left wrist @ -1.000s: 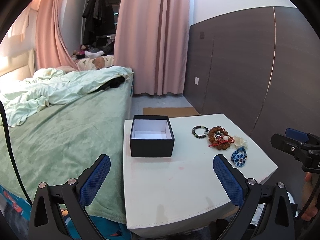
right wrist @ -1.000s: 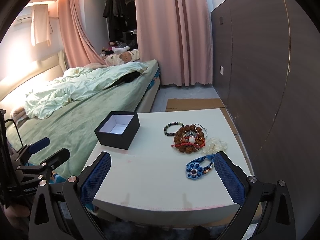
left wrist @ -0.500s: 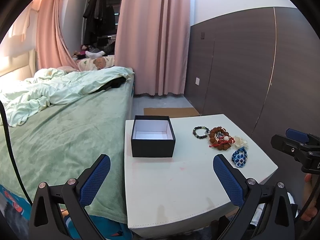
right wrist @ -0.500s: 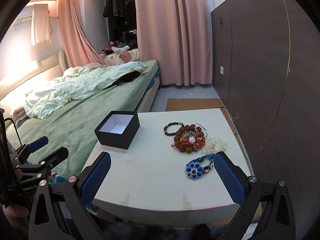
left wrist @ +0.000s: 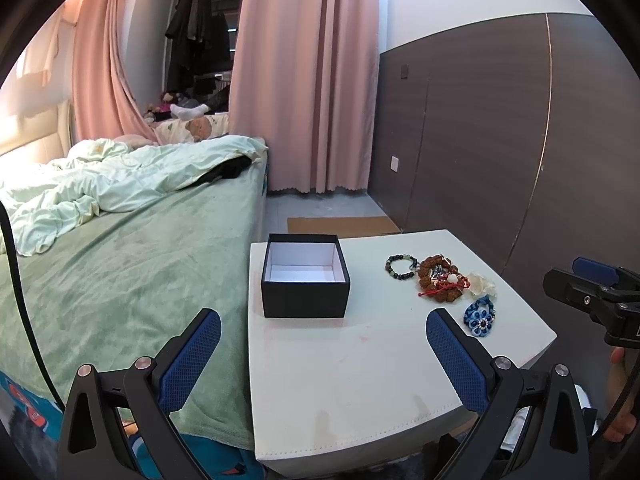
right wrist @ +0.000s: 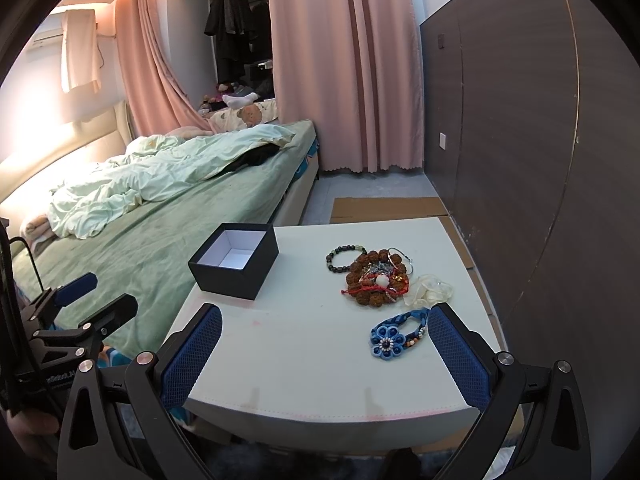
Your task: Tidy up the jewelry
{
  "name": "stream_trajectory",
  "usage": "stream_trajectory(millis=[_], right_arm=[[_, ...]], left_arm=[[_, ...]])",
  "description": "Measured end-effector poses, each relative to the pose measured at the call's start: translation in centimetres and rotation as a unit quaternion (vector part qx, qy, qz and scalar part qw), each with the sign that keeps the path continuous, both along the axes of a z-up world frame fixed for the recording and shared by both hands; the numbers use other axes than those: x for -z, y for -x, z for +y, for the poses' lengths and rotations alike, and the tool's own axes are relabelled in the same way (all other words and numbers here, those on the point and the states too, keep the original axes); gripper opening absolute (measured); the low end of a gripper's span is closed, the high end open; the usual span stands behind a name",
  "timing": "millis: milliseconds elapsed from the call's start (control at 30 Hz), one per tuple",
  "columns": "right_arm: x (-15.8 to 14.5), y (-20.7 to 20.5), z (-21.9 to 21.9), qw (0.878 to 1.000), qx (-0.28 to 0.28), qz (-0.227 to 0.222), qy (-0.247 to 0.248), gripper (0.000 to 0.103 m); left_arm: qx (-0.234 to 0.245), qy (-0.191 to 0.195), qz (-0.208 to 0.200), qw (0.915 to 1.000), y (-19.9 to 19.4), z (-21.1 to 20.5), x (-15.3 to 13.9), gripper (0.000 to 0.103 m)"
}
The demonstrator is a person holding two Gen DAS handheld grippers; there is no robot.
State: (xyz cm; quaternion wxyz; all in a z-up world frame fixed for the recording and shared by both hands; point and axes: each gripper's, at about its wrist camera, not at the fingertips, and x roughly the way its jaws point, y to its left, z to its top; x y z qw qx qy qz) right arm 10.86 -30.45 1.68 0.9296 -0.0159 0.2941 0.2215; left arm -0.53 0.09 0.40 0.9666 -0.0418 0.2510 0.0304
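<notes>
Bedroom setting: a white bench (left wrist: 360, 380) stands beside a bed (left wrist: 120, 280) with a green cover, with pink curtains (left wrist: 304, 80) and a dark panelled wall (left wrist: 500, 140) behind. On the bench we see an open black box (left wrist: 305, 280) with a white, empty interior, and, well apart from it toward the wall, the jewelry: a dark beaded bracelet (right wrist: 344, 257), a brown seed-bead bracelet (right wrist: 376, 282) with red cord and thin metal pieces tangled across it, a pale translucent piece (right wrist: 428, 290) just beside that, and a blue flower-knot ornament (right wrist: 394, 334) nearest us.

Left gripper (left wrist: 320, 360) and right gripper (right wrist: 324, 360) both hover short of the bench's near edge, jaws spread wide and grasping nothing; nothing has yet gone into the box.

We judge every piece light and limp. The beaded loops are hard and rounded, so they may roll or slip between the pads; we would pinch across one strand of a loop, not its whole width. The tangled cluster may lift as one clump or shed pieces. The flower-knot looks soft and fabric-like; its woven loop is the surest hold.
</notes>
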Motion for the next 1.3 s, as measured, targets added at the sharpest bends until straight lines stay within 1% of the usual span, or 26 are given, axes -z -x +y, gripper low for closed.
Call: stream_trajectory(millis=[267, 433, 633, 767, 867, 933, 1000, 1100, 1167, 1233, 1300], right_arm=[[-0.2, -0.2, -0.3, 1.000, 0.002, 0.002, -0.003, 0.103], [-0.4, -1.2, -1.1, 1.000, 0.004, 0.012, -0.021, 0.103], [-0.2, -3.2, -2.4, 0.998, 0.030, 0.043, -0.046, 0.103], [0.3, -4.7, -3.6, 0.994, 0.053, 0.069, -0.062, 0.103], [1.3, -6.1, -4.9, 0.988, 0.073, 0.107, -0.090, 0.096], [2.3, -7.0, -5.9, 0.980, 0.086, 0.137, -0.112, 0.084], [3.2, -8.0, -6.8, 0.973, 0.102, 0.164, -0.126, 0.078], [4.6, -9.2, -7.8, 0.961, 0.129, 0.198, -0.147, 0.075], [5.1, -9.8, -8.6, 0.955, 0.139, 0.208, -0.160, 0.071], [5.5, -10.4, -9.2, 0.948, 0.150, 0.218, -0.174, 0.068], [6.0, -11.0, -9.7, 0.942, 0.160, 0.227, -0.186, 0.067]], left_arm=[[0.001, -0.002, 0.001, 1.0000, -0.4, -0.1, -0.1, 0.103], [0.007, 0.011, 0.007, 0.9999, -1.4, -0.4, -0.4, 0.103], [0.032, 0.008, 0.003, 0.9994, -3.3, -1.7, -1.1, 0.103], [0.055, 0.016, 0.012, 0.9983, -4.5, -2.5, -0.8, 0.102], [0.072, 0.014, 0.027, 0.9970, -5.8, -3.2, -0.5, 0.101], [0.084, 0.013, 0.039, 0.9956, -6.7, -3.7, -0.3, 0.098], [0.095, 0.019, 0.050, 0.9940, -7.6, -4.1, 0.0, 0.097], [0.114, 0.028, 0.065, 0.9909, -8.8, -5.0, 0.5, 0.095], [0.125, 0.028, 0.071, 0.9891, -9.3, -5.7, 0.8, 0.091], [0.141, 0.030, 0.083, 0.9862, -10.1, -6.5, 1.4, 0.086], [0.154, 0.040, 0.097, 0.9826, -10.9, -7.2, 2.0, 0.084]])
